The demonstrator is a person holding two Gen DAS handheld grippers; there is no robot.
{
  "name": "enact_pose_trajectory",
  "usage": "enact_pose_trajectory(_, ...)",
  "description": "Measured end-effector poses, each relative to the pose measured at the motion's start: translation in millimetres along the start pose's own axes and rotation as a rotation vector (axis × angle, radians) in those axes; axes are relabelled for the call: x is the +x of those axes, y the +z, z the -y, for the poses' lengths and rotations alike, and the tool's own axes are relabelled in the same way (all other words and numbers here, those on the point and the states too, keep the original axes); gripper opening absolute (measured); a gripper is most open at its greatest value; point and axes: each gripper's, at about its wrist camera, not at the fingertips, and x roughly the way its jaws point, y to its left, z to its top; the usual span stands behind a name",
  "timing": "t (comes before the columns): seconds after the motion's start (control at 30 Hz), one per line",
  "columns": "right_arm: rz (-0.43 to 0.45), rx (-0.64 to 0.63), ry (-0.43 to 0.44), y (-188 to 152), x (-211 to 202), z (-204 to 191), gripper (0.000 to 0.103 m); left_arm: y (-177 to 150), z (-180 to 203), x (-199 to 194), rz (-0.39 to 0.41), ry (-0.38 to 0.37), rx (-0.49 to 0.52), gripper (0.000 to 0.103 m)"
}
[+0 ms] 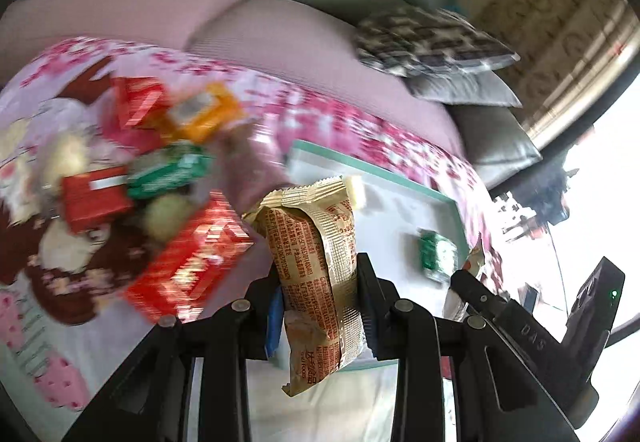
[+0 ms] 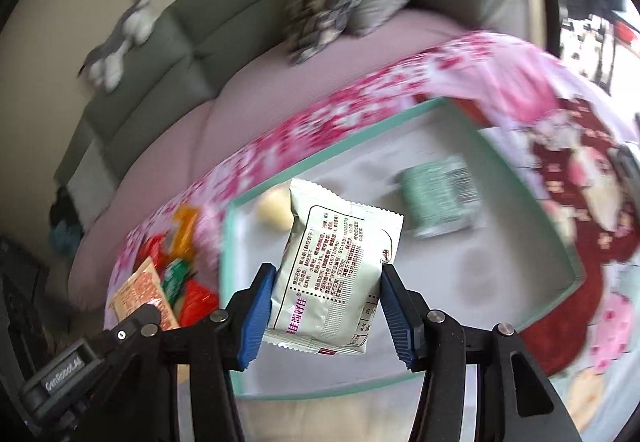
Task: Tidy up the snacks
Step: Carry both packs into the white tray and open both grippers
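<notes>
My left gripper (image 1: 320,306) is shut on a tan snack packet (image 1: 316,274) with red print, held upright above the near edge of the teal-rimmed tray (image 1: 440,198). My right gripper (image 2: 326,306) is shut on a white snack packet (image 2: 336,266) with black print, held over the same tray (image 2: 576,274). In the tray lie a green packet (image 2: 438,202) and a pale round snack (image 2: 274,210). The green packet (image 1: 436,254) also shows in the left wrist view. A pile of red, green and orange snacks (image 1: 132,178) lies on the pink floral cloth, left of the tray.
A pink-covered sofa (image 1: 280,42) with grey back cushions runs behind the table. Patterned pillows (image 1: 428,42) lie at its right end. A grey plush toy (image 2: 120,38) sits on the sofa back. The other gripper's body (image 1: 540,342) shows at the right.
</notes>
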Motion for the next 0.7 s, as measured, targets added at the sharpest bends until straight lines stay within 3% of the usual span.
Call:
enact_pose_trajectory(0.23, 0.070, 0.111, -0.128, 12.3, -20.7, 63.4, 0.055, -12.1, 34.8, 33.1, -0.052, -0.061, 0.076, 0.034)
enact_pose_trajectory(0.33, 0.066, 0.141, -0.142, 14.3, -19.9, 79.8, 0.055, -17.8, 40.9, 43.5, -0.078, -0.085, 0.092, 0.034)
enact_pose_trajectory(0.7, -0.016, 0.114, -0.170, 6.1, 8.8, 85.2, 0.055, -26.4, 36.7, 68.9, -0.135, -0.055, 0.095, 0.034)
